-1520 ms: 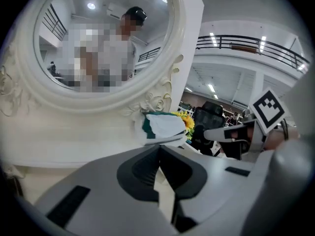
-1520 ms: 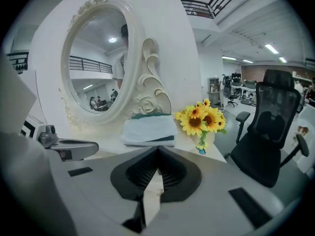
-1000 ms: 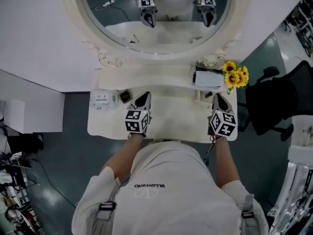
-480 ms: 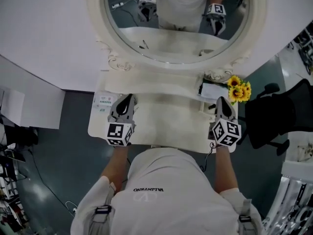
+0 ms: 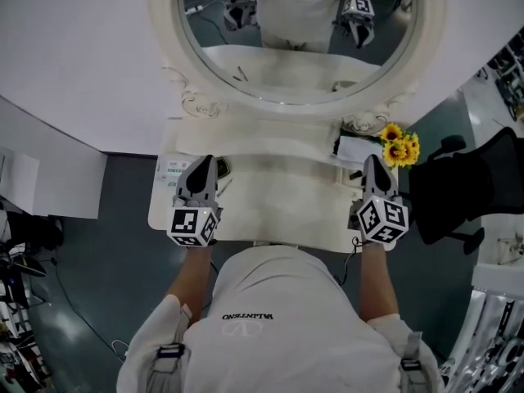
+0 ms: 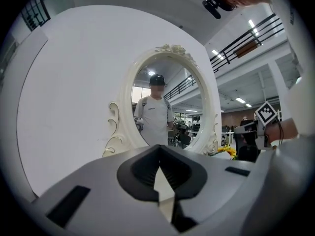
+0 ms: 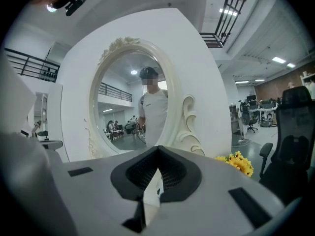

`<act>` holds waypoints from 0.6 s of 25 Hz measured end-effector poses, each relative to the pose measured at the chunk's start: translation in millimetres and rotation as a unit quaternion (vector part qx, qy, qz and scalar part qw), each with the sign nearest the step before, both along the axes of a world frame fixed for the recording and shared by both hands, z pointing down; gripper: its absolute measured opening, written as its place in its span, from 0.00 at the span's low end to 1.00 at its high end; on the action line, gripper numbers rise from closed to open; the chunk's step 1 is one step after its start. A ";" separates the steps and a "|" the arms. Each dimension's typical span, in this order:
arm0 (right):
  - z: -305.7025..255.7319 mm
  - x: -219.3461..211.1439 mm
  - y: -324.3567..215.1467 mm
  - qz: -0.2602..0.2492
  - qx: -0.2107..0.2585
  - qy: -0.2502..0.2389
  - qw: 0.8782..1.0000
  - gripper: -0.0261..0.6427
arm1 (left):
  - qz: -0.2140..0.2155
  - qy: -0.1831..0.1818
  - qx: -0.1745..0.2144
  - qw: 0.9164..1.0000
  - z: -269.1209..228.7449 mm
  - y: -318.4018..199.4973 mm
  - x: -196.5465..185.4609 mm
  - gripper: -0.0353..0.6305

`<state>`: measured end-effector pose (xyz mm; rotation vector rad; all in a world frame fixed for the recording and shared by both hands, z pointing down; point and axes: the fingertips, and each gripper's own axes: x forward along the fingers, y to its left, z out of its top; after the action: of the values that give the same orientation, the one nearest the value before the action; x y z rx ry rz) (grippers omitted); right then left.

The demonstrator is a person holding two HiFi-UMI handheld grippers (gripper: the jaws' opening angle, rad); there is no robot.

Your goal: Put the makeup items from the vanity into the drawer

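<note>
Cream vanity (image 5: 278,199) under a big oval mirror (image 5: 295,56), open workshop hall all around.
Both my grippers hover over the top. The left gripper (image 5: 205,161) and right gripper (image 5: 370,160) have their jaws pinched together with nothing in them. A white makeup packet (image 5: 169,170) lies near the left one, at its 9 o'clock. Sunflowers (image 5: 399,146) sit at 1 o'clock of the right.

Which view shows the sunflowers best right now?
The head view: the sunflowers sit unobstructed at the right rear corner of the vanity, beside the mirror's base. The right gripper view shows them side-on, low in frame; the left gripper view gives only a small yellow patch.
</note>
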<state>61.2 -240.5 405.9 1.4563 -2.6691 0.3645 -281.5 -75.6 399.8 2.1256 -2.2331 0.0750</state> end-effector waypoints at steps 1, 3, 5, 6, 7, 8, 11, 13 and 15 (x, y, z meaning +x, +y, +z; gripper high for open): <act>1.0 -0.1 1.4 -0.001 0.000 0.004 1.000 0.05 | 0.002 0.003 0.002 1.000 0.2 -0.7 0.8 0.05; 2.4 -0.3 4.6 -0.003 -0.001 0.010 1.000 0.05 | 0.006 0.005 0.003 1.000 0.2 -1.6 2.0 0.05; 3.3 0.0 7.4 -0.002 -0.001 0.017 1.000 0.05 | 0.009 0.005 0.002 1.000 1.2 -2.2 1.5 0.05; 3.5 0.2 8.6 -0.001 -0.001 0.019 1.000 0.05 | 0.010 0.007 0.001 1.000 1.7 -2.3 0.8 0.05; 3.4 0.4 9.8 -0.001 -0.001 0.020 1.000 0.05 | 0.010 0.008 0.001 1.000 2.0 -2.4 0.3 0.05; 3.1 0.8 11.0 0.000 -0.001 0.021 1.000 0.05 | 0.011 0.008 0.001 1.000 1.9 -2.3 0.0 0.05; 2.3 2.8 13.4 0.004 0.000 0.021 1.000 0.05 | 0.013 0.002 0.002 1.000 1.3 -2.6 0.2 0.05; 2.6 3.9 15.0 0.007 -0.001 0.022 1.000 0.05 | 0.013 0.000 0.001 1.000 1.9 -2.2 0.5 0.05; 3.8 4.5 16.1 0.008 -0.003 0.022 1.000 0.05 | 0.015 0.003 0.000 1.000 3.2 -1.8 1.3 0.05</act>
<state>65.7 -224.4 409.7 1.4687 -2.6208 0.3359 -280.2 -77.4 403.0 2.1559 -2.1994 0.0684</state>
